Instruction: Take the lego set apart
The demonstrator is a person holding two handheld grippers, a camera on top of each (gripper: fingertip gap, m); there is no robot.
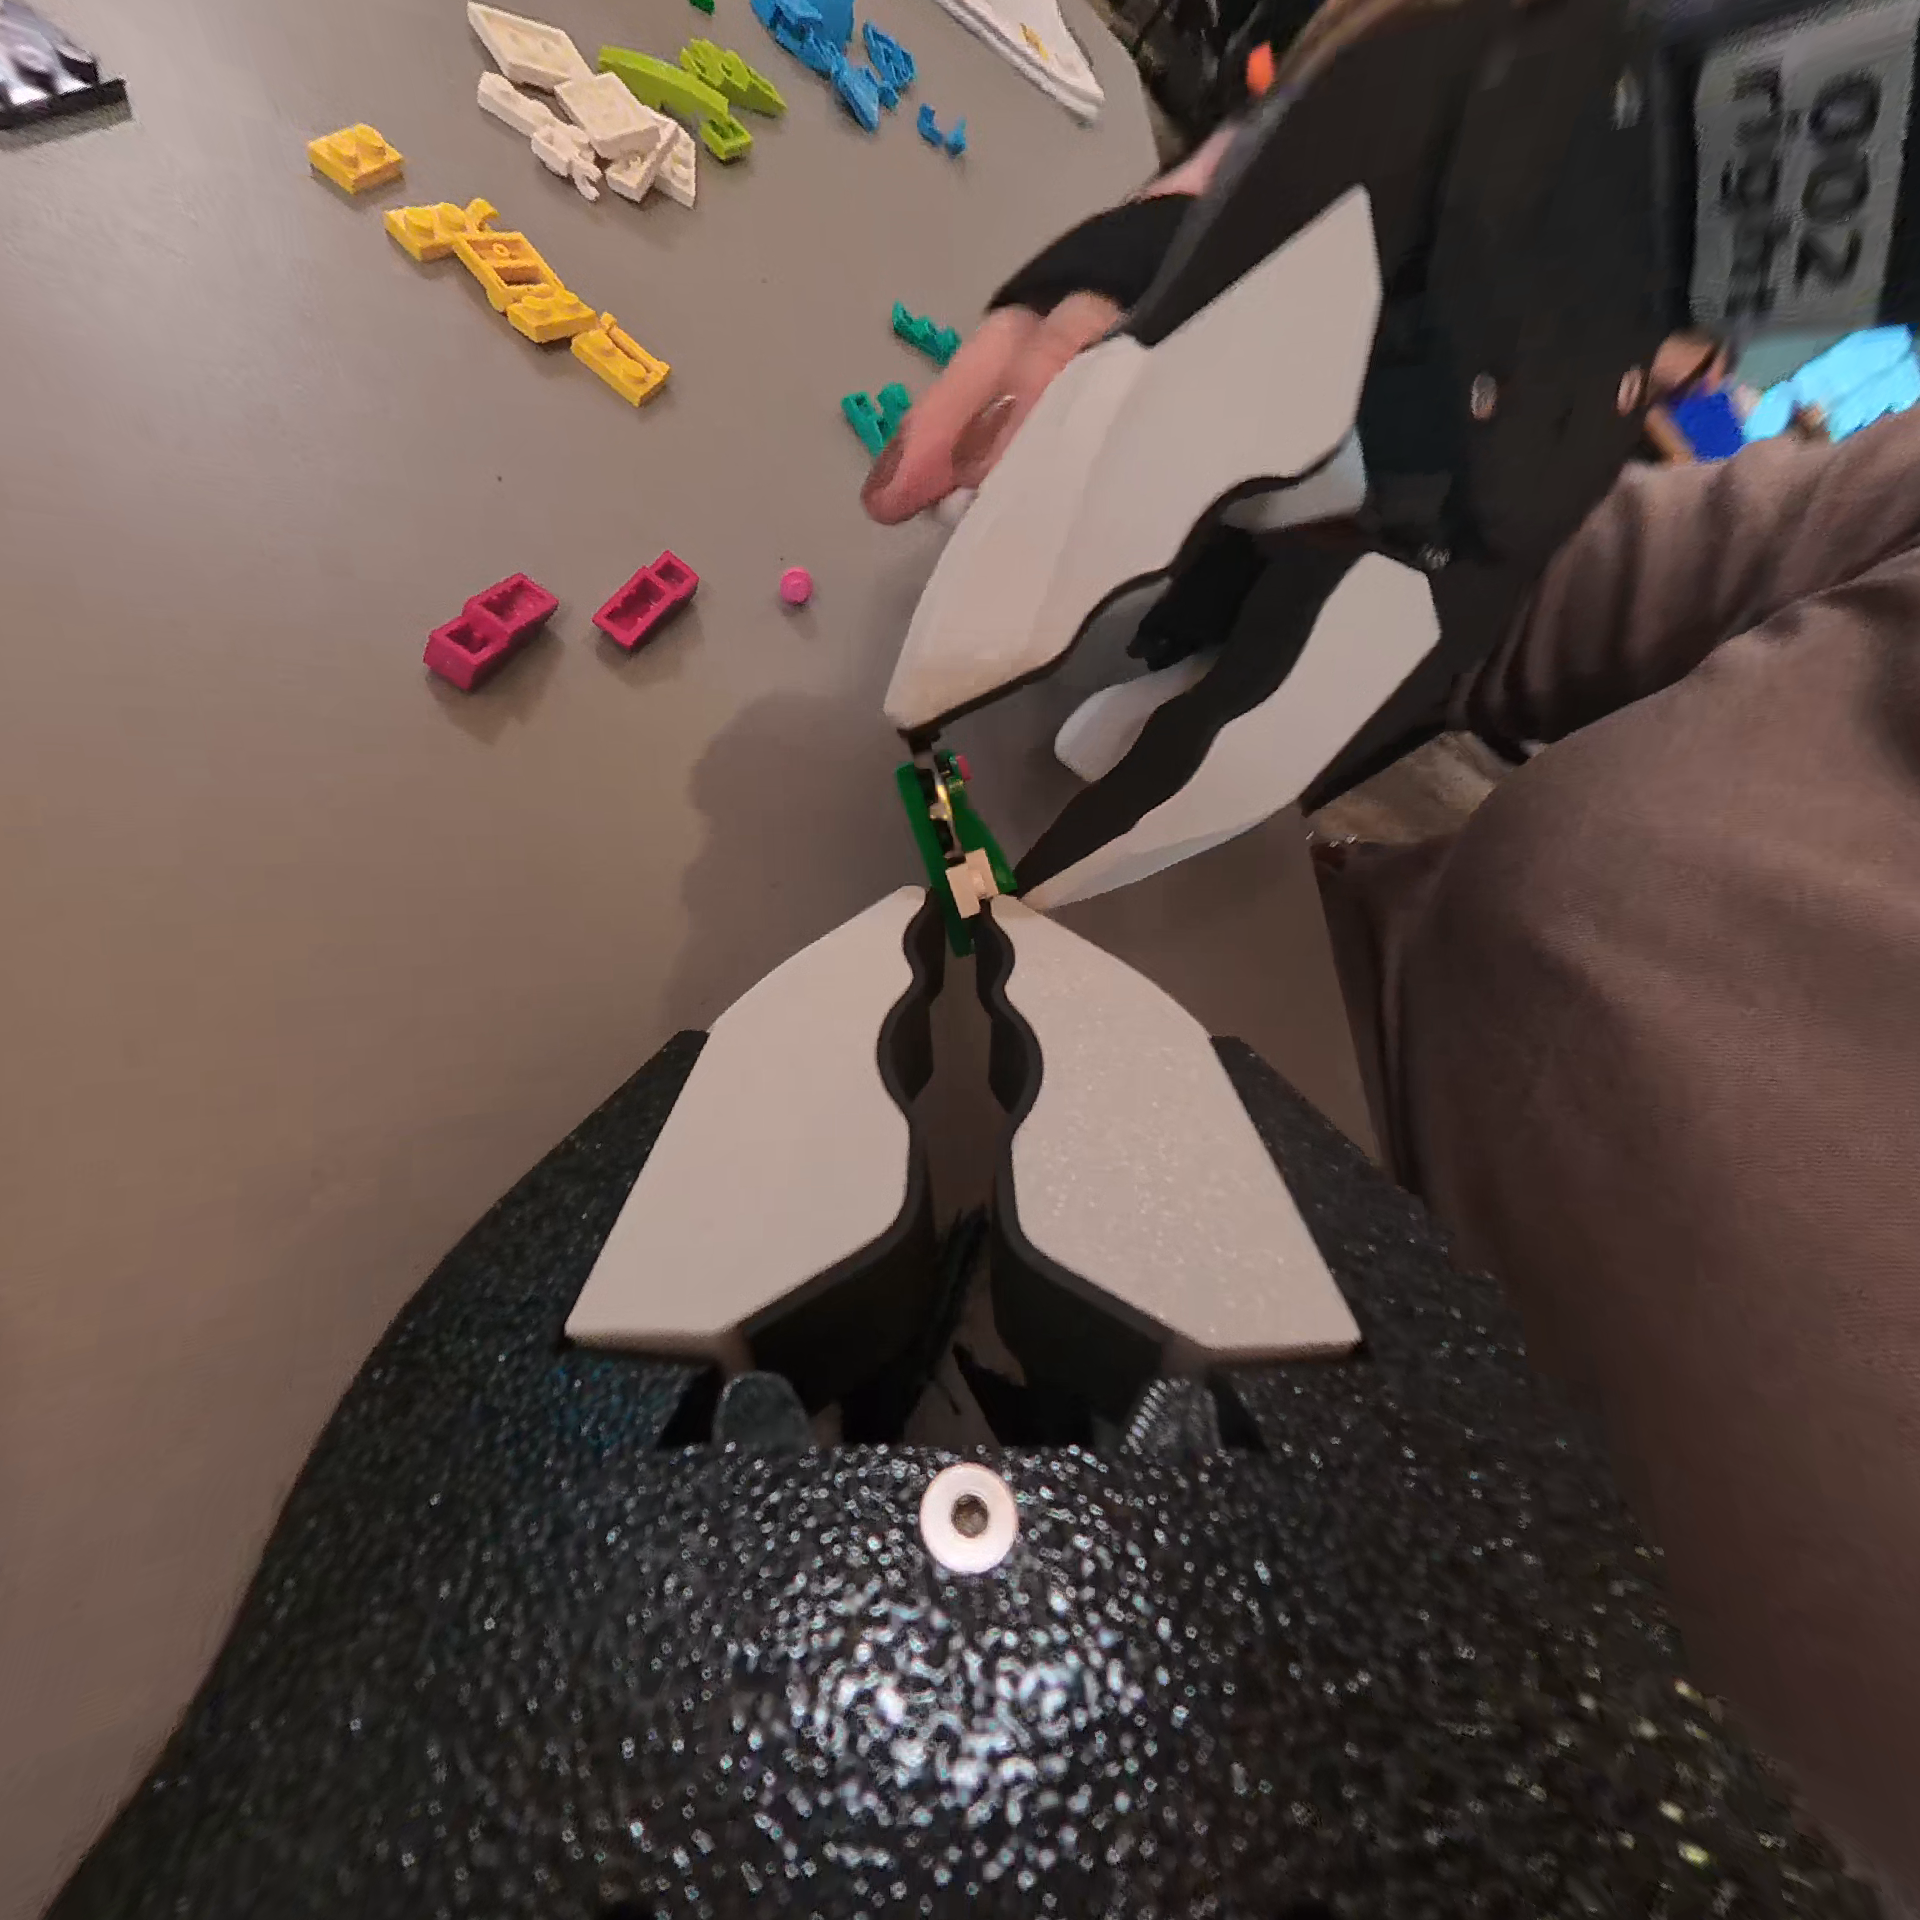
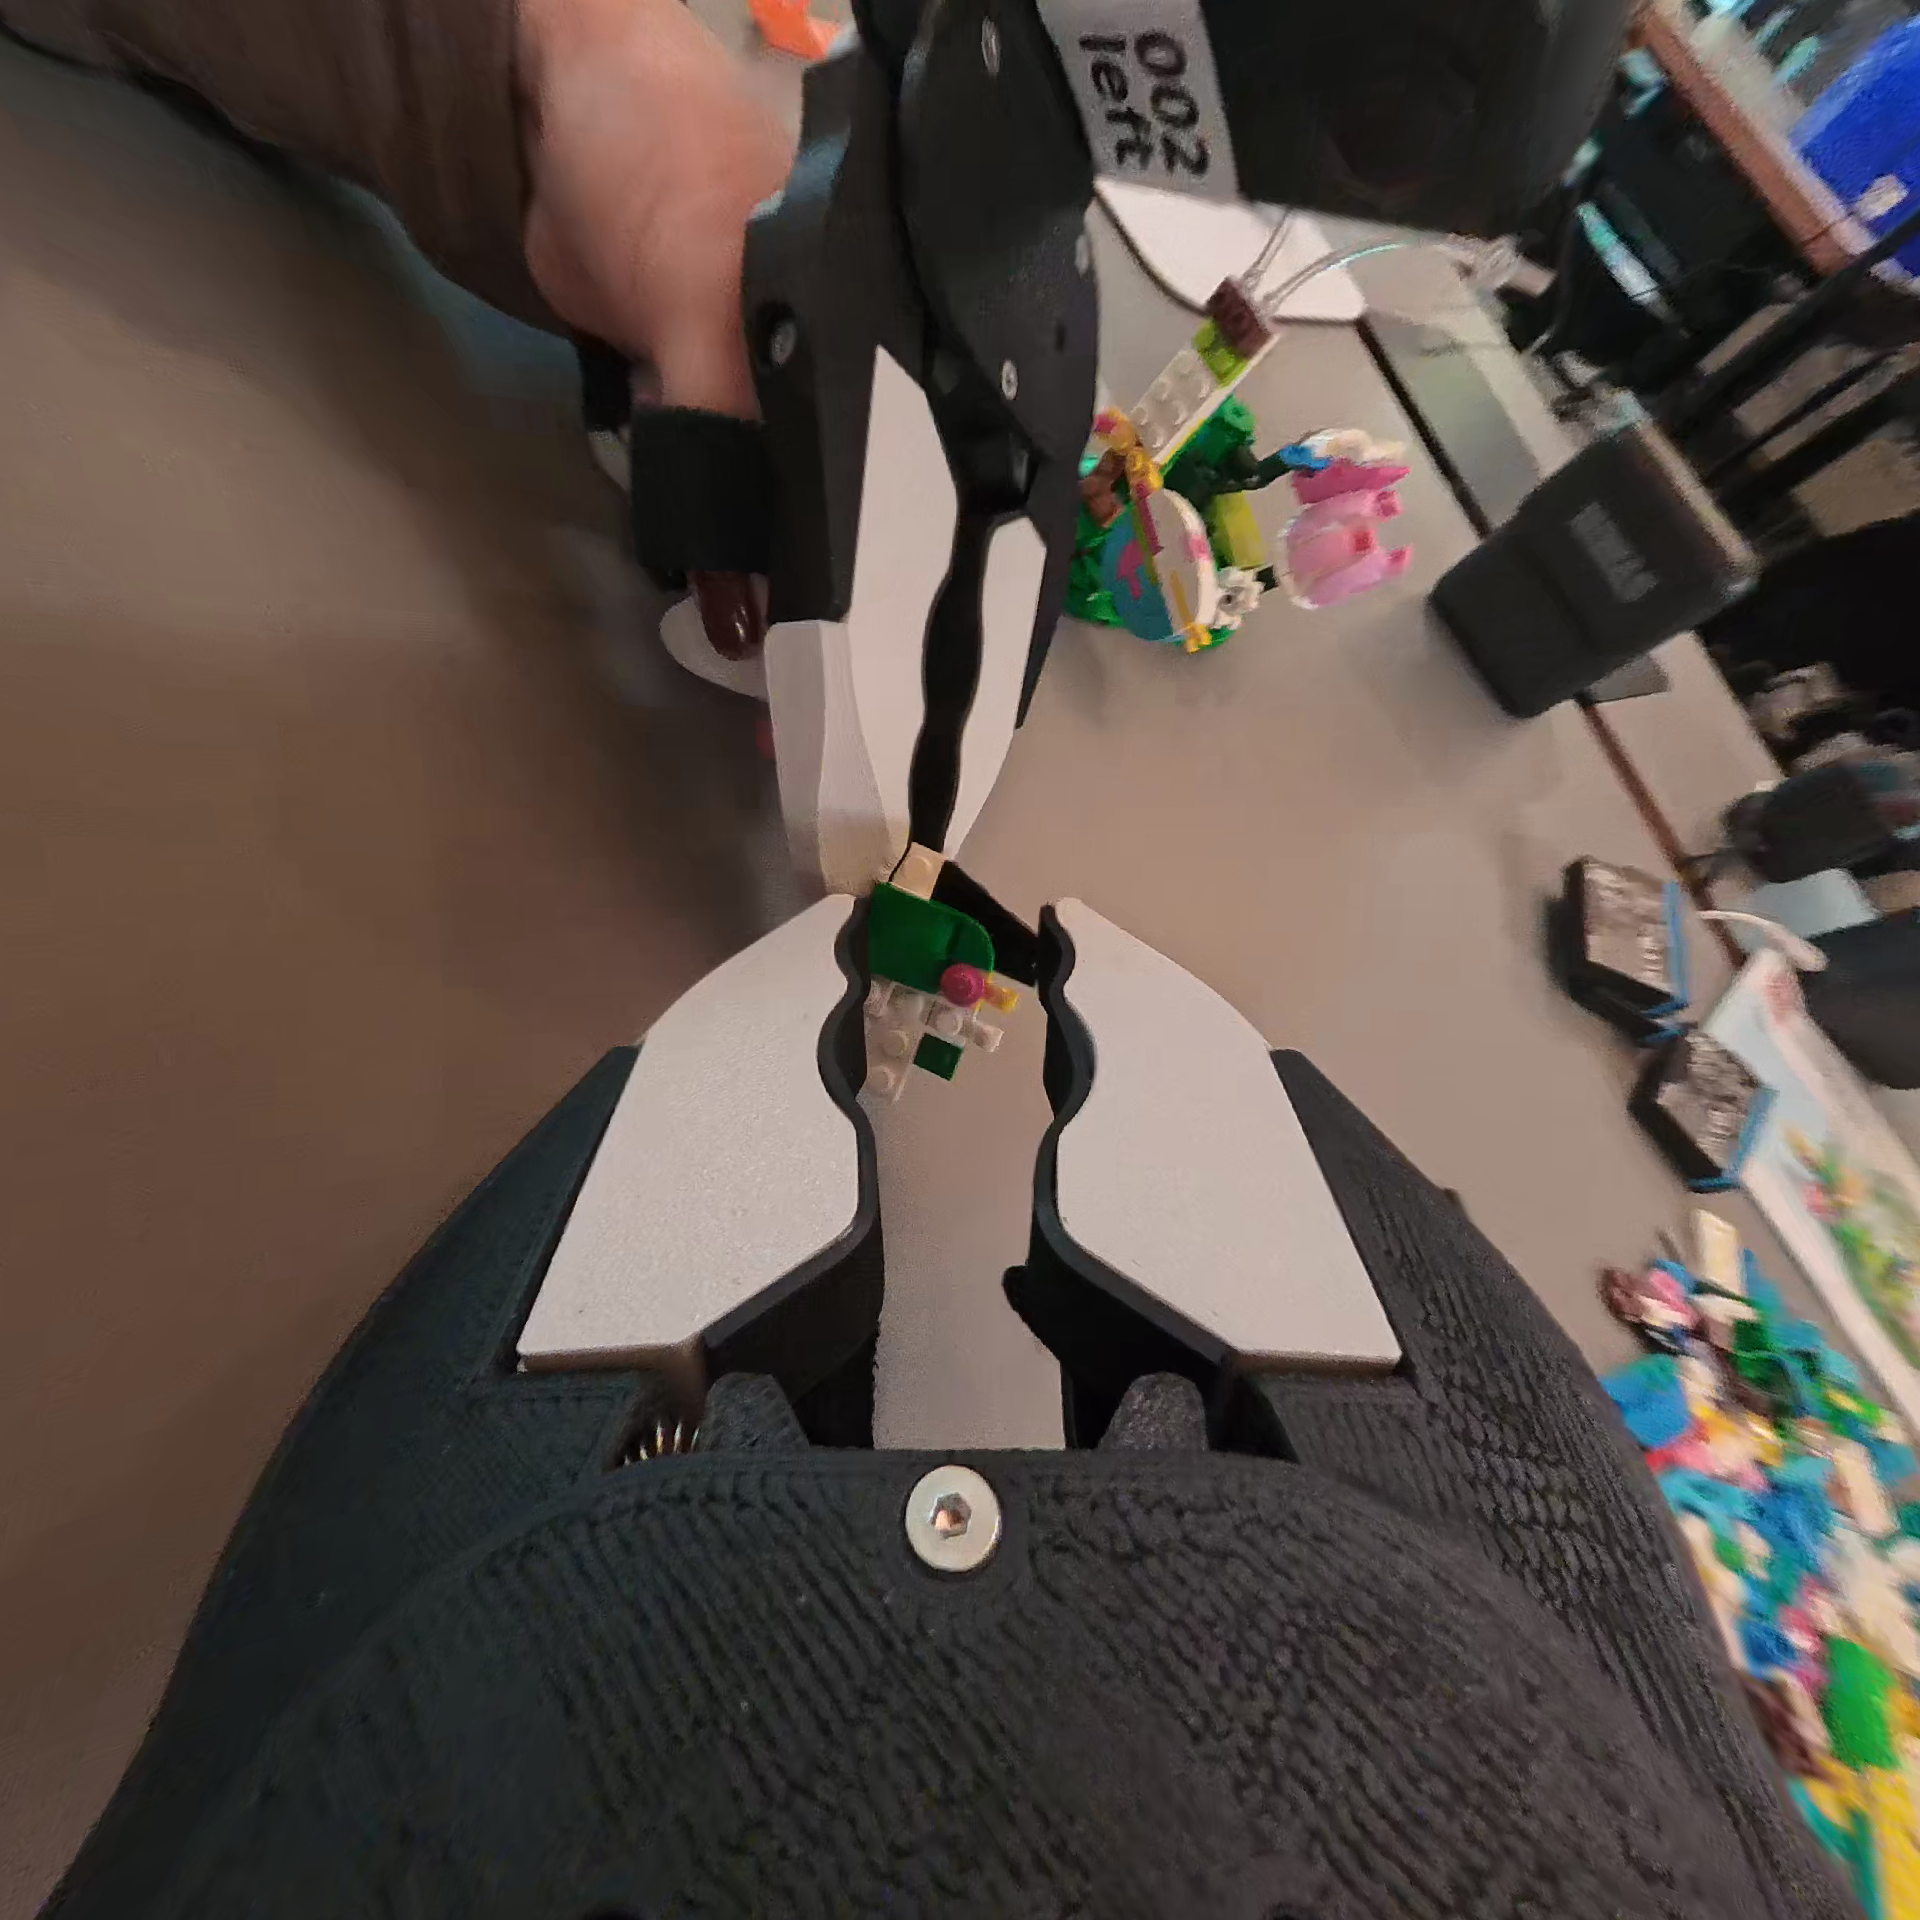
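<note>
A small green lego assembly (image 1: 948,844) with white plates and a pink stud is held above the grey table (image 1: 260,935). My left gripper (image 1: 958,906) is shut on its lower end. In the right wrist view the same assembly (image 2: 920,935) lies between the right gripper's fingers. My right gripper (image 2: 948,920) is open: its left finger touches the green part, its right finger stands apart. The left gripper (image 2: 920,868) comes down from above and pinches the assembly's far end. The right gripper (image 1: 971,805) also shows in the left wrist view, straddling the assembly.
Sorted loose pieces lie on the table: yellow (image 1: 520,281), white (image 1: 592,114), lime (image 1: 696,88), blue (image 1: 842,52), teal (image 1: 883,405), magenta (image 1: 561,613). A partly built flower model (image 2: 1195,520), a black box (image 2: 1590,582) and a mixed piece pile (image 2: 1766,1455) sit to the right. My left and right fingertips are right by each other.
</note>
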